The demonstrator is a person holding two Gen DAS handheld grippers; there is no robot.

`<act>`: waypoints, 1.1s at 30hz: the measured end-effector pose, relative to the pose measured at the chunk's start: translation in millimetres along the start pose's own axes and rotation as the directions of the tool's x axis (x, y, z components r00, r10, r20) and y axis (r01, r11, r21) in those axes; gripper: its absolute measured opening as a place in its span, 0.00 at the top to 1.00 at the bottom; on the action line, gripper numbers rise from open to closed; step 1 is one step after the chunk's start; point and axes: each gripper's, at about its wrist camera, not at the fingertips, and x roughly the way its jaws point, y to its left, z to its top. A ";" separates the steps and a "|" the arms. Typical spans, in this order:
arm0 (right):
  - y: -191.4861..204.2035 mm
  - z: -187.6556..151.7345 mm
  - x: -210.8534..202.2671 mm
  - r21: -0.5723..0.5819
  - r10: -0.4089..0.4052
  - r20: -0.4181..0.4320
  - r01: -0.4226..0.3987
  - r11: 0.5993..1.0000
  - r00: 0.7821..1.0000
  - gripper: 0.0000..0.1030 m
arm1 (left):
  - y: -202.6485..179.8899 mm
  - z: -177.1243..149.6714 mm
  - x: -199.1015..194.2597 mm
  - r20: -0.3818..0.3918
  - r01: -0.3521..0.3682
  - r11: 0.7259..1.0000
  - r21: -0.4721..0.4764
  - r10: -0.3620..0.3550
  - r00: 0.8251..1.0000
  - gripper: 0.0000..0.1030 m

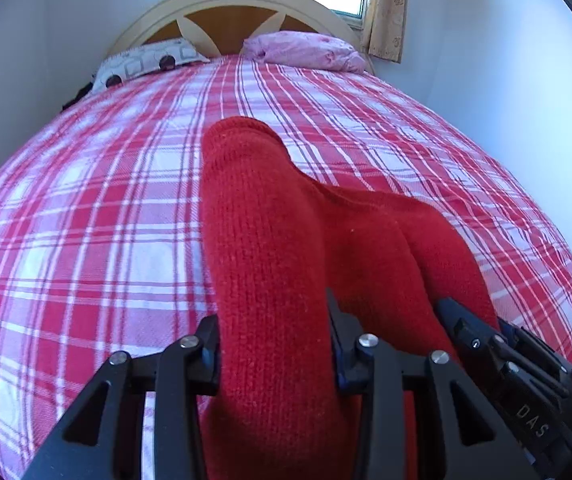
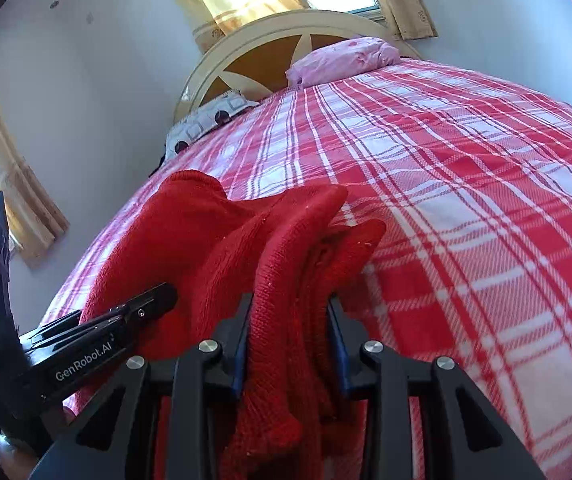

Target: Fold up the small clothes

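Between the pads of the left claw (image 1: pixel 273 344) and the right claw (image 2: pixel 290 340), each clamped on a bunched edge, the red knitted woollen garment (image 1: pixel 269 220) trails onto the red-and-white plaid bed cover (image 1: pixel 85 220). Likely a fold's lifting stage; next, carry both edges over evenly.

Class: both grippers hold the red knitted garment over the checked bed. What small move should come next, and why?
Probably carry both ends forward, towards the pillows, and lay them over the rest. The left gripper and right gripper each pinch a bunched end of the red garment, whose far part lies on the bedspread, so the fold is only begun.
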 end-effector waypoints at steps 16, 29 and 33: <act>94.1 -27.1 -5.5 -0.077 0.112 -0.019 -0.114 0.991 0.993 0.68 | 65.4 -24.9 -49.8 0.040 -0.109 0.994 -0.016 0.109 0.993 0.61; 224.8 -30.8 38.0 -0.115 0.245 -0.077 -0.253 0.961 0.966 0.68 | 178.7 -12.9 -83.8 0.085 -0.234 0.968 -0.088 0.242 0.967 0.61; 259.4 -38.7 62.2 -0.120 0.258 -0.088 -0.267 0.956 0.962 0.68 | 213.0 -11.8 -85.6 0.085 -0.269 0.959 -0.094 0.277 0.957 0.61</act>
